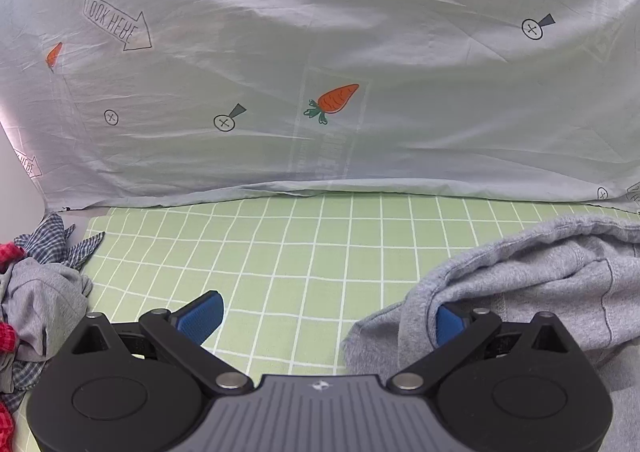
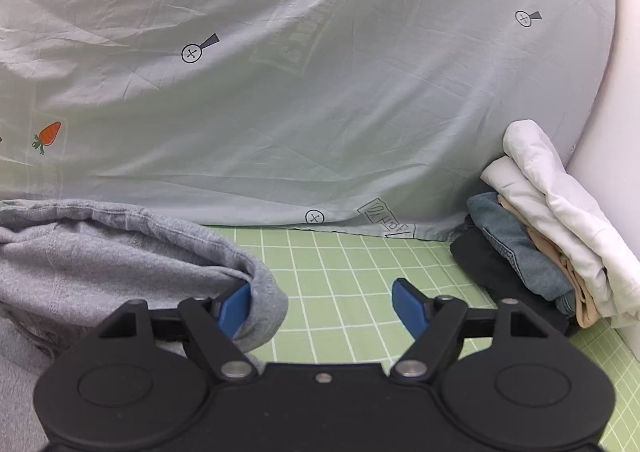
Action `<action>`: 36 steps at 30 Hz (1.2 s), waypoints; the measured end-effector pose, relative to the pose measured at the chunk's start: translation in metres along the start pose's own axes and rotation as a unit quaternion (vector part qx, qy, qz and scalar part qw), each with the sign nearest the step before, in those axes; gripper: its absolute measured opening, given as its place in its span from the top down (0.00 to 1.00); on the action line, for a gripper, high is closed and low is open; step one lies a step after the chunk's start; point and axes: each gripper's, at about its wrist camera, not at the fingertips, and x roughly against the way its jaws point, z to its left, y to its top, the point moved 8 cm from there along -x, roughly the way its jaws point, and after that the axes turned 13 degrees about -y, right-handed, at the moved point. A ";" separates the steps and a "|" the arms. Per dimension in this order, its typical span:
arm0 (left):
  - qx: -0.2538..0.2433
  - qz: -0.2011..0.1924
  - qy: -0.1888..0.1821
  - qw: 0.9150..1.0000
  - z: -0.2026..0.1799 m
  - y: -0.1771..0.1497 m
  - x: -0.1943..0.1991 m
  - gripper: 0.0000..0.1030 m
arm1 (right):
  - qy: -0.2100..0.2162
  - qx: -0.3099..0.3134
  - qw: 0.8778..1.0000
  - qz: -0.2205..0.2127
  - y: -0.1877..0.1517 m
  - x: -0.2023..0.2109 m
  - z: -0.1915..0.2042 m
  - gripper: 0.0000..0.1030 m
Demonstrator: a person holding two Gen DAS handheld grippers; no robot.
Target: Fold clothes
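A grey sweatshirt [image 1: 540, 284] lies bunched on the green checked cloth [image 1: 300, 252]. In the left wrist view its thick edge drapes over the right finger, hiding most of that blue pad. My left gripper [image 1: 324, 322] stands wide open, with only green cloth between its pads. In the right wrist view the same grey sweatshirt [image 2: 100, 252] hangs over the left finger, wrapped round its blue pad. My right gripper [image 2: 322, 308] is also wide open, and its right pad is bare above the green checked cloth [image 2: 340, 272].
A loose heap of clothes [image 1: 40, 292], checked, red and grey, sits at the left. A stack of folded clothes [image 2: 540, 232] stands at the right against a white wall [image 2: 624, 92]. A pale blue carrot-print sheet [image 1: 320, 52] hangs behind.
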 end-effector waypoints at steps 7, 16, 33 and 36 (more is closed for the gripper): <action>0.000 0.002 0.003 1.000 0.012 -0.033 0.032 0.01 | -0.002 0.007 1.000 -0.004 -0.030 0.037 -0.020 0.25; -0.009 0.059 -0.010 0.998 0.017 -0.090 0.039 0.02 | 0.021 0.040 0.998 0.039 -0.089 0.074 -0.019 0.24; 0.027 0.020 -0.134 0.990 -0.011 -0.070 0.051 0.01 | 0.063 -0.005 0.998 0.006 -0.052 0.082 0.006 0.11; 0.018 0.051 -0.111 0.992 -0.013 -0.080 0.025 0.01 | 0.056 -0.007 0.998 0.030 -0.057 0.059 0.011 0.09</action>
